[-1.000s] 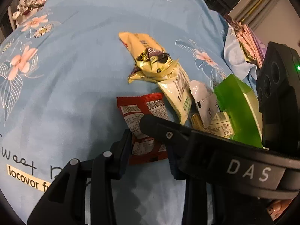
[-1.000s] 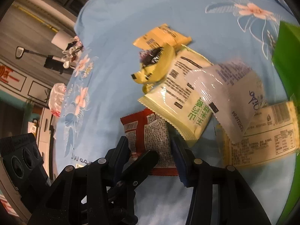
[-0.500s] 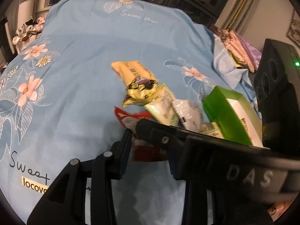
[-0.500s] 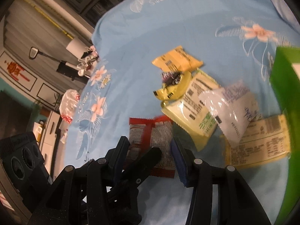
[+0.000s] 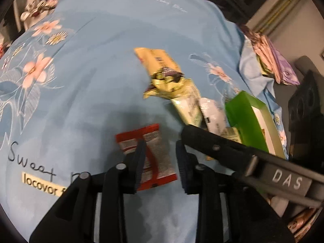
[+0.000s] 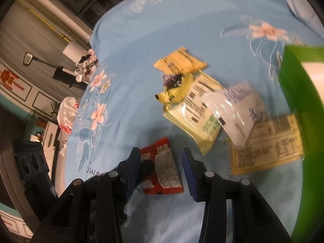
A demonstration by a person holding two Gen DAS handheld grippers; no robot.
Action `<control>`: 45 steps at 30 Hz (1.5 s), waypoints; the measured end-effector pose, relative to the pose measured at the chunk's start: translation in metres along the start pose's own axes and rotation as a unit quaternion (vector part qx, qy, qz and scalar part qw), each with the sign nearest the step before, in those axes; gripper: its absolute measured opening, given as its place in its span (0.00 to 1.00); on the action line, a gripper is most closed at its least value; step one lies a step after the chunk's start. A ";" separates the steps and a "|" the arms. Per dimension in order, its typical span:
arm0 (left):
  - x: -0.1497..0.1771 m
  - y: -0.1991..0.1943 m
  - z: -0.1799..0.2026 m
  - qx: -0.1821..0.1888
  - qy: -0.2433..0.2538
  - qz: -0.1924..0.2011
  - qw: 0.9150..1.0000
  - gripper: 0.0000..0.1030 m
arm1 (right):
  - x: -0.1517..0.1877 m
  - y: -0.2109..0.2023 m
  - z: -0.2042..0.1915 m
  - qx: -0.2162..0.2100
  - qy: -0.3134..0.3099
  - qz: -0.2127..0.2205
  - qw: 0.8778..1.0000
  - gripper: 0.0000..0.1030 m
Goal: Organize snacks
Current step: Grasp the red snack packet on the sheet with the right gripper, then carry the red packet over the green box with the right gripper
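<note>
Left gripper (image 5: 160, 158) and right gripper (image 6: 161, 166), both with jaws apart and gripping nothing, flank a flat red foil snack packet (image 6: 162, 167) lying on the light-blue floral bedsheet (image 5: 91, 81), with yellow and white snack packets (image 6: 202, 105) heaped beyond, beside a green cardboard box (image 6: 299, 89).
</note>
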State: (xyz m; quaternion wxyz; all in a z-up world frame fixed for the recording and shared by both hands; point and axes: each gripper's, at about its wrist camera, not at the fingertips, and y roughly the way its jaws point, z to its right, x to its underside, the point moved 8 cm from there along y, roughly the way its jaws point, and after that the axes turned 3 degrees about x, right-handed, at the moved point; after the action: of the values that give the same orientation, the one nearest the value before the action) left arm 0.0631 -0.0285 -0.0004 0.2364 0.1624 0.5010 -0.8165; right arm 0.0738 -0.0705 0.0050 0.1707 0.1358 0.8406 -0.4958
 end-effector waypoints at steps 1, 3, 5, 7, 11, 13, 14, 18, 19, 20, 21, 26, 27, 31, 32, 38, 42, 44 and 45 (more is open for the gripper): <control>0.001 0.000 -0.004 -0.006 -0.007 -0.005 1.000 0.39 | 0.001 0.002 0.001 -0.002 0.003 -0.007 1.000 0.44; 0.005 0.003 -0.009 -0.008 -0.018 -0.016 1.000 0.39 | 0.003 0.010 0.001 -0.004 0.007 -0.021 1.000 0.48; 0.011 0.009 -0.012 -0.015 -0.025 -0.036 0.999 0.39 | 0.007 0.018 0.000 -0.004 0.006 -0.036 0.999 0.52; 0.016 0.014 -0.012 -0.023 -0.023 -0.047 0.998 0.40 | 0.010 0.029 -0.001 -0.004 0.006 -0.056 0.998 0.54; 0.023 0.023 -0.013 -0.025 -0.026 -0.071 0.997 0.42 | 0.017 0.050 -0.002 -0.007 0.007 -0.092 0.996 0.63; 0.024 0.025 -0.014 -0.028 -0.024 -0.070 0.997 0.43 | 0.019 0.056 -0.003 -0.003 -0.001 -0.098 0.995 0.65; 0.025 0.025 -0.014 -0.029 -0.020 -0.069 0.997 0.43 | 0.020 0.056 -0.004 -0.004 -0.004 -0.098 0.995 0.67; 0.026 0.026 -0.012 -0.032 -0.004 -0.066 0.997 0.40 | 0.022 0.058 -0.010 -0.006 -0.029 -0.098 0.995 0.66; 0.025 0.026 -0.010 -0.027 0.002 -0.062 0.998 0.36 | 0.023 0.058 -0.011 -0.022 -0.024 -0.102 0.994 0.57; 0.025 0.026 -0.009 -0.031 0.005 -0.059 0.998 0.34 | 0.023 0.058 -0.011 -0.024 -0.019 -0.102 0.994 0.53; 0.025 0.025 -0.007 -0.035 0.012 -0.053 0.998 0.34 | 0.023 0.058 -0.010 -0.020 -0.015 -0.098 0.995 0.51; 0.020 0.016 0.002 -0.033 0.040 -0.025 0.998 0.34 | 0.021 0.045 -0.013 -0.023 -0.022 -0.078 0.996 0.50; 0.018 0.012 0.004 -0.030 0.044 -0.017 0.998 0.34 | 0.019 0.040 -0.014 -0.022 -0.025 -0.069 0.997 0.50; 0.012 -0.002 0.015 -0.016 0.063 0.018 0.998 0.34 | 0.012 0.019 -0.019 -0.018 -0.038 -0.031 0.999 0.50; 0.010 -0.005 0.018 -0.013 0.066 0.024 0.997 0.34 | 0.010 0.014 -0.020 -0.016 -0.041 -0.023 0.999 0.50; 0.002 -0.033 0.048 0.003 0.095 0.070 0.993 0.34 | 0.004 -0.027 -0.030 -0.011 -0.056 0.026 0.998 0.50; -0.005 -0.049 0.075 0.017 0.116 0.105 0.988 0.34 | -0.003 -0.062 -0.036 -0.002 -0.077 0.068 0.995 0.50; -0.007 -0.055 0.088 0.026 0.125 0.116 0.985 0.34 | -0.006 -0.076 -0.034 0.001 -0.078 0.084 0.993 0.50; -0.008 -0.056 0.094 0.029 0.128 0.119 0.984 0.34 | -0.008 -0.083 -0.032 0.005 -0.078 0.091 0.993 0.50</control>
State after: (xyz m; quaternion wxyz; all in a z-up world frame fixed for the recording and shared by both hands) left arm 0.0365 -0.0890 0.0869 0.2608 0.3312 0.4802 -0.7692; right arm 0.0432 -0.0817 0.0878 0.2797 0.1731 0.8066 -0.4911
